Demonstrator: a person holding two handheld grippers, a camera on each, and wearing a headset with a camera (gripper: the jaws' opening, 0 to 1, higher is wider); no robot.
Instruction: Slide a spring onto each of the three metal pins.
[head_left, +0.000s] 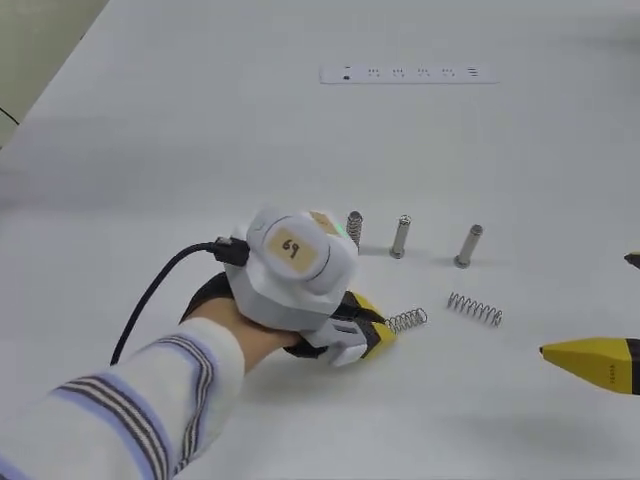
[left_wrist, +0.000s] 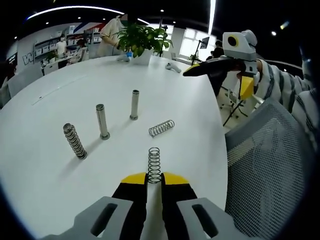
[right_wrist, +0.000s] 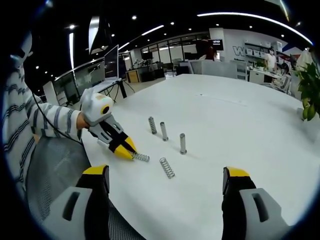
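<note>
Indoors, open-plan office: dark ceiling with strip lights, rows of desks, a monitor (right_wrist: 111, 62), and a potted plant (left_wrist: 142, 37) at the table's far edge. White table (head_left: 180, 130), smooth, with a rounded rim. A white power strip (head_left: 408, 74) lies well beyond the work. Three metal pins stand upright in a row near mid-table. The left pin (head_left: 354, 216) has a fitted spring (left_wrist: 74, 141) round it; the middle pin (head_left: 401, 236) and right pin (head_left: 469, 246) are plain metal. A loose spring (head_left: 474, 309) lies flat on the table in front of the right pin, apart from it. Left gripper (left_wrist: 154, 177), held low over the table at the end of a striped sleeve (head_left: 120, 410), has its jaws drawn narrow on one end of the held spring (left_wrist: 154, 164), which points toward the pins. Right gripper (right_wrist: 165, 173) is off to the side, jaws spread wide. A grey mesh chair (left_wrist: 265, 160) sits beside the table edge
</note>
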